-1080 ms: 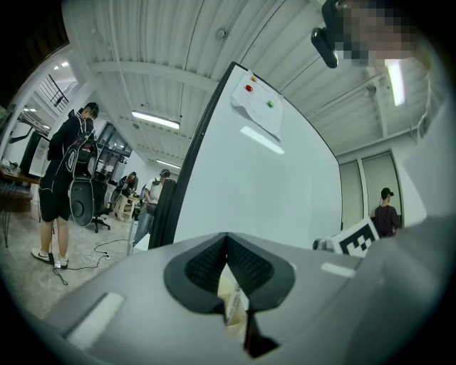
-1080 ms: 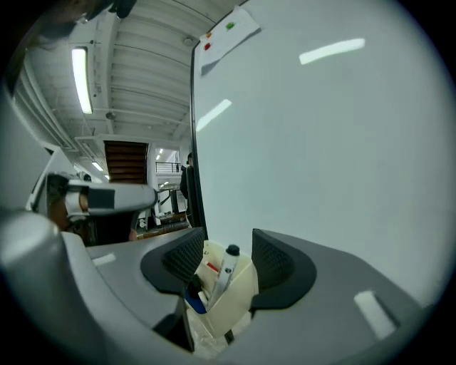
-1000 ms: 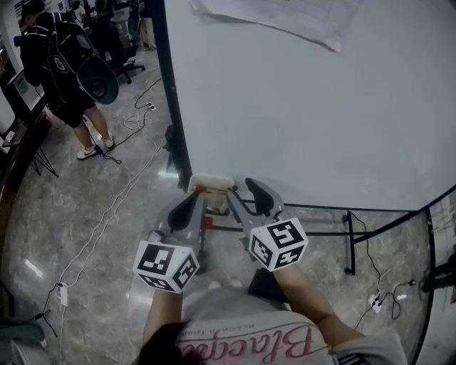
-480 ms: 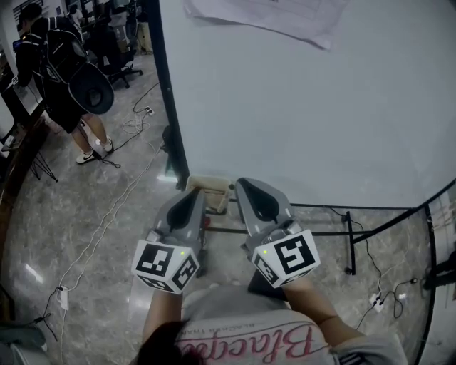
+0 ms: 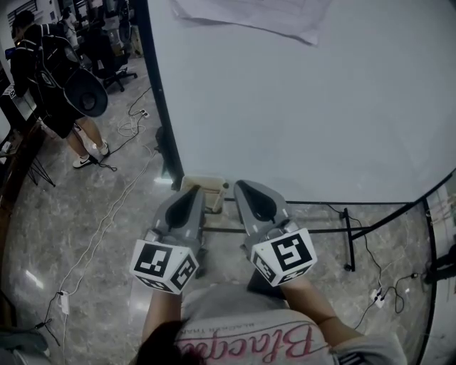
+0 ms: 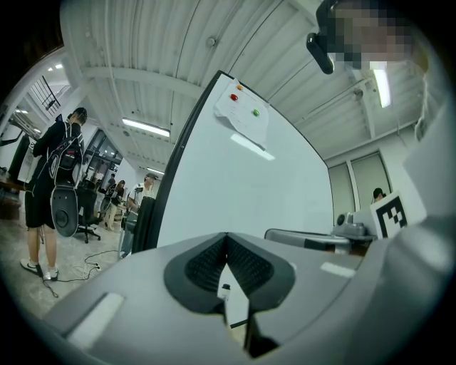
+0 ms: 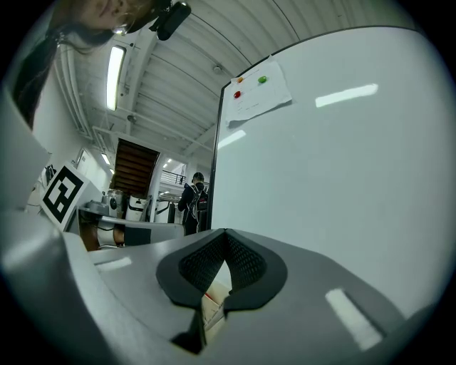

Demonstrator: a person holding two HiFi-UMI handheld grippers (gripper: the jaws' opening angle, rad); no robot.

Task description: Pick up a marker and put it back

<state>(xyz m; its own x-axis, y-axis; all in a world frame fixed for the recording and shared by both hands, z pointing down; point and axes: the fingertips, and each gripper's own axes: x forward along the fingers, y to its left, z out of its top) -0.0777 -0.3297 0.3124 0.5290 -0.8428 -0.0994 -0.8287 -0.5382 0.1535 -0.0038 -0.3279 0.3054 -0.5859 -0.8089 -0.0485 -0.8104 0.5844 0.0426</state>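
Note:
My left gripper (image 5: 192, 194) and right gripper (image 5: 244, 188) are held side by side, low in front of the whiteboard (image 5: 306, 107). Both are shut with nothing between the jaws. Their tips reach the cream marker tray (image 5: 212, 187) at the board's bottom left corner. In the left gripper view, a small white marker with a black cap (image 6: 225, 291) shows through the gap below the closed pads (image 6: 206, 265). In the right gripper view, the tray with a bit of red (image 7: 209, 294) shows under the closed pads (image 7: 246, 265).
A sheet of paper (image 5: 249, 14) hangs at the whiteboard's top. The board's black stand and feet (image 5: 349, 239) run along the floor at the right. Cables (image 5: 107, 221) and a power strip (image 5: 63, 301) lie on the marble floor. A person with a backpack (image 5: 53, 71) stands far left.
The right gripper's jaws, open a second ago, have shut on nothing. Both grippers have edged up toward the marker tray.

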